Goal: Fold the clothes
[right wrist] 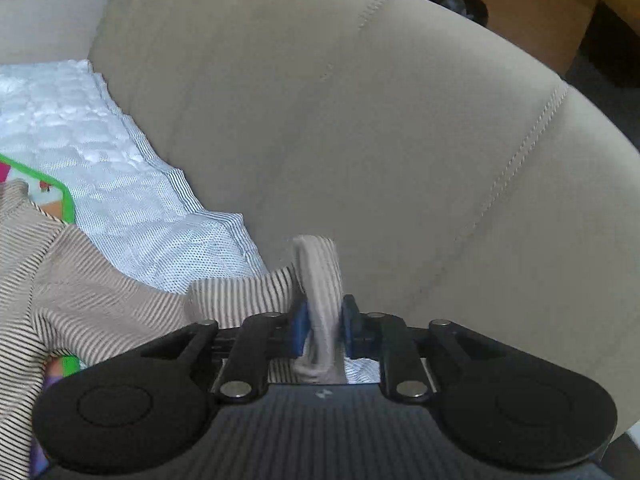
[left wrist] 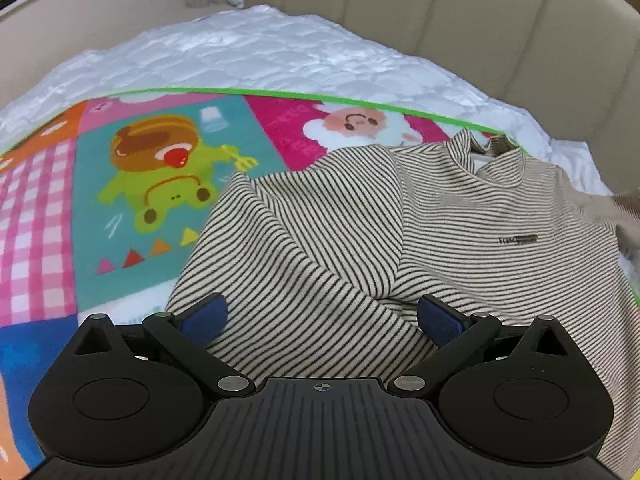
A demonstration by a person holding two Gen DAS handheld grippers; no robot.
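Left gripper [left wrist: 322, 322]: I see its blue pads spread wide, over the striped shirt [left wrist: 400, 248], one sleeve folded across the chest. Right gripper [right wrist: 323, 326]: pads pinching the other sleeve's cuff [right wrist: 320, 276]. Shirt lies on a cartoon play mat [left wrist: 120, 200], atop white quilted bedding [left wrist: 260, 52], beige padded surround [right wrist: 360, 120] beyond.
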